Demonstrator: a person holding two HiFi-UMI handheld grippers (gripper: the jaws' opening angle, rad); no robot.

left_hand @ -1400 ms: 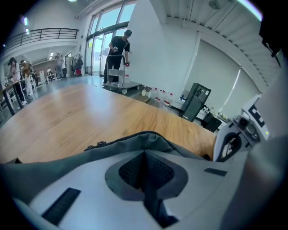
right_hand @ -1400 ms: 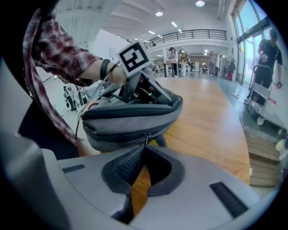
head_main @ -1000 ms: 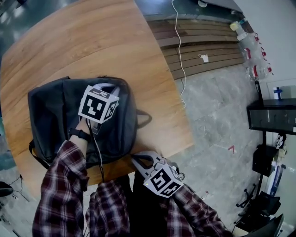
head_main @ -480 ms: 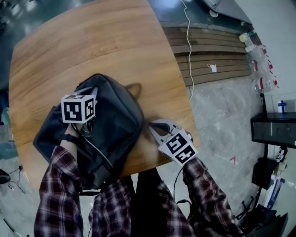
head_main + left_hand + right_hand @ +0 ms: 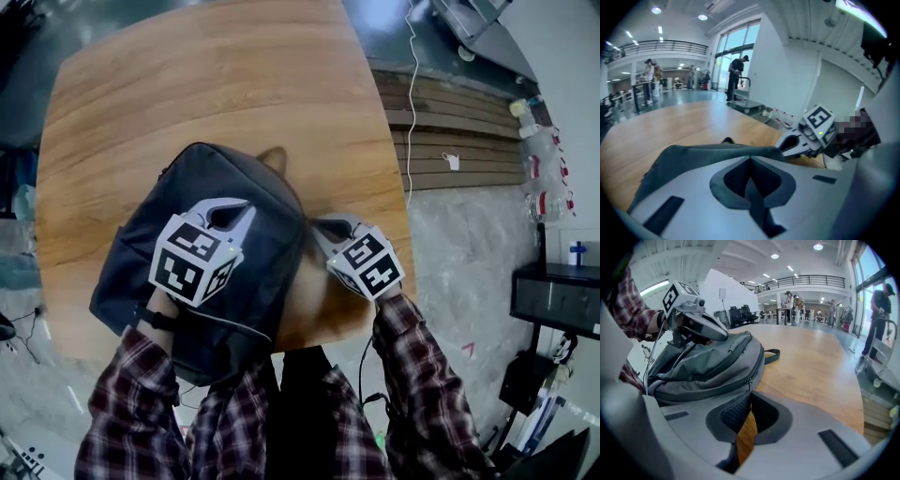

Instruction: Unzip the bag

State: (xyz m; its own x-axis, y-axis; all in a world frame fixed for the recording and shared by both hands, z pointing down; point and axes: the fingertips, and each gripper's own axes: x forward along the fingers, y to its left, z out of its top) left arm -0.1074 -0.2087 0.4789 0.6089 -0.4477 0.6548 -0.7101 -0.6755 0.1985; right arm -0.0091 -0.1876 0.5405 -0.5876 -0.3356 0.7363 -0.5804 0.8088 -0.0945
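A dark grey backpack (image 5: pixel 141 272) lies on the round wooden table (image 5: pixel 206 84). My left gripper (image 5: pixel 239 206) hovers over the bag's upper middle, jaws shut with nothing between them. In the left gripper view its tips (image 5: pixel 750 159) stand just above the grey fabric (image 5: pixel 693 154). My right gripper (image 5: pixel 319 227) is at the bag's right edge, jaws shut. In the right gripper view its tips (image 5: pixel 750 393) sit directly under a small metal zipper pull (image 5: pixel 748 383) hanging from the bag's side zip (image 5: pixel 757 359). I cannot tell whether the pull is pinched.
The table's right edge (image 5: pixel 398 216) lies close to my right hand. Beyond it are wooden slats (image 5: pixel 450 122), a white cable (image 5: pixel 410 84), bottles (image 5: pixel 544 141) and a black cabinet (image 5: pixel 562 300). The bag's strap loop (image 5: pixel 772 355) rests on the table. People stand far off.
The bag has turned on the table. My left gripper has shifted right over its middle. My right gripper has come up from the table's near edge to the bag's right side.
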